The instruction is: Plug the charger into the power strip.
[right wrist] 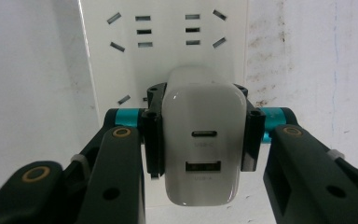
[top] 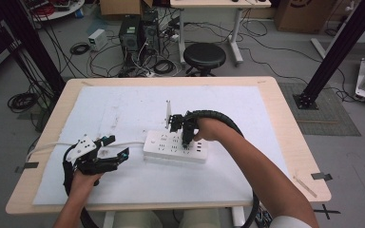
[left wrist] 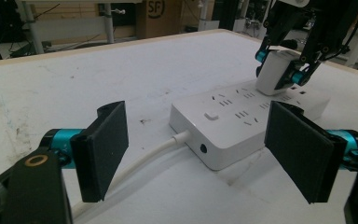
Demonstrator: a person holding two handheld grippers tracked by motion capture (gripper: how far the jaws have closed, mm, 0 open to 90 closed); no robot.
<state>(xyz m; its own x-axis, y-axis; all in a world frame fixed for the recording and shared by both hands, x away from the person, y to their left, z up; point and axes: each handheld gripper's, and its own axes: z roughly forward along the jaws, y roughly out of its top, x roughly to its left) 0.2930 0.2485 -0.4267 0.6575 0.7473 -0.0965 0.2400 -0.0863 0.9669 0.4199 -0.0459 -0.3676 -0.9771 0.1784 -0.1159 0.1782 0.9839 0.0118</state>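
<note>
Clamping a white charger (right wrist: 201, 142) between its pads, the right gripper (top: 186, 137) pointed down over the power strip (top: 171, 148), which lay on the white sheet (top: 123, 109) near the middle of the table (top: 285, 128). In the right gripper view the charger's outer face showed two ports, one above the other, and the black jaws pressed flat on its two sides; its far end sat against the strip's top, among the rows of sockets, though whether the pins were fully home I could not tell. The left gripper view showed the same charger (left wrist: 276, 71) standing upright on the far part of the strip (left wrist: 228, 126).

The left gripper (top: 111, 154) rested low on the sheet just to the left of the strip, its jaws spread wide apart with nothing between them. Those jaws faced the strip's near end, where a white cord (left wrist: 149, 156) ran out of the strip and passed between them on the sheet, touching neither pad.
</note>
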